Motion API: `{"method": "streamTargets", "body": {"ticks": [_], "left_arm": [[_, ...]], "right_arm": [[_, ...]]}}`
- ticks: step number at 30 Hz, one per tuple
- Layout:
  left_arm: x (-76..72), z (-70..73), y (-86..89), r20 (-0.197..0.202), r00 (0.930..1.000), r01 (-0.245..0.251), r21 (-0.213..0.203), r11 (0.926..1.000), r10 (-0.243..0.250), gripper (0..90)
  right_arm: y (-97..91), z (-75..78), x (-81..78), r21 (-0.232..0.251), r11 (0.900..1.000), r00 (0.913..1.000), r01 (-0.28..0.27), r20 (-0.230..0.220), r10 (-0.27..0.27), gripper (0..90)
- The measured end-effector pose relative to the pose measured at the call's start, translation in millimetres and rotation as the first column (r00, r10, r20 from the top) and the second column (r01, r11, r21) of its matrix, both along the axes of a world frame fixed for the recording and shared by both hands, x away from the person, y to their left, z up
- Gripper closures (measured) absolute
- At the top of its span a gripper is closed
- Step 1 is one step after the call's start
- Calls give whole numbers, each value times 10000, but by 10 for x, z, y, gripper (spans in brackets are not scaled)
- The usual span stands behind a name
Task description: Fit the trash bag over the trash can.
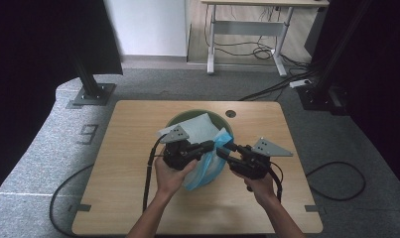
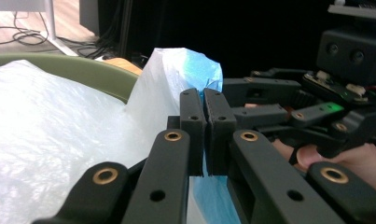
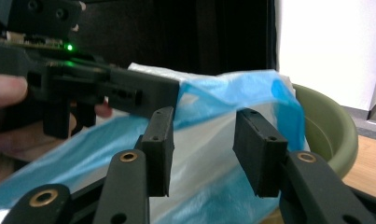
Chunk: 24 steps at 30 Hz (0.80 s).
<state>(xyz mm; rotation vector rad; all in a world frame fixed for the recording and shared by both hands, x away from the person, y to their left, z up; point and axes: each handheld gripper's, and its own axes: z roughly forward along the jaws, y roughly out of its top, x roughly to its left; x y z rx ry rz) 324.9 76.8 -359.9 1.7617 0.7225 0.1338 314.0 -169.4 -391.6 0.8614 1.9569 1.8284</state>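
Left gripper [image 2: 204, 135], frame centre, pinches the blue bag [image 2: 195, 70]; the right gripper view reveals right gripper [image 3: 202, 154] parted around it.

Lab — black curtains [image 1: 29, 44], desk [image 1: 247, 20], floor cables [image 1: 267, 89].

Bench [image 1: 138, 198]: light wood, centre of the frame, a round hole near its upper edge.
Bowl [image 1: 223, 120]: green, upper middle of the bench, lined with a blue-white plastic bag [image 1: 207, 168] that spills over its lower rim.
Left claw [image 1: 211, 145]: at centre, against the bag's raised edge.
Right claw [image 1: 226, 150]: just right of it, beside the same edge.
Floor [image 1: 33, 163]: grey carpet, cables trailing.
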Motion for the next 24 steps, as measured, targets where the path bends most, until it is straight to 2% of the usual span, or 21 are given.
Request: {"method": "streamTargets", "body": {"ticks": [2,6,8,10,17,19,21,24], "left_arm": [[-4,-4,-8,51,10000,63,25,10000,-63,871],[-3,-5,-2,145,9999,27,21,10000,-28,873],[5,-2,9,180,9998,-52,5,10000,52,876],[18,2,23,219,9996,-167,22,9999,167,878],[82,40,100,478,9958,-779,-30,9970,780,886],[104,51,155,568,9942,-902,-231,9957,914,887],[113,56,204,647,9927,-992,-371,9944,1015,887],[118,60,266,702,9905,-1144,-512,9921,1178,889]], "right_arm": [[7,16,15,28,10000,10000,40,-32,-39,627],[19,18,39,-107,9998,9999,140,27,-140,817],[23,16,42,-173,9996,9997,218,91,-216,882],[20,16,43,-167,9995,9995,278,141,-276,888],[-25,4,27,-777,9957,9981,505,394,-475,890],[-51,-2,23,-1098,9915,9963,698,576,-638,890],[-77,-16,28,-1641,9807,9918,1065,875,-931,889],[-153,-40,59,-1770,9756,9899,1300,792,-1175,889]]}}
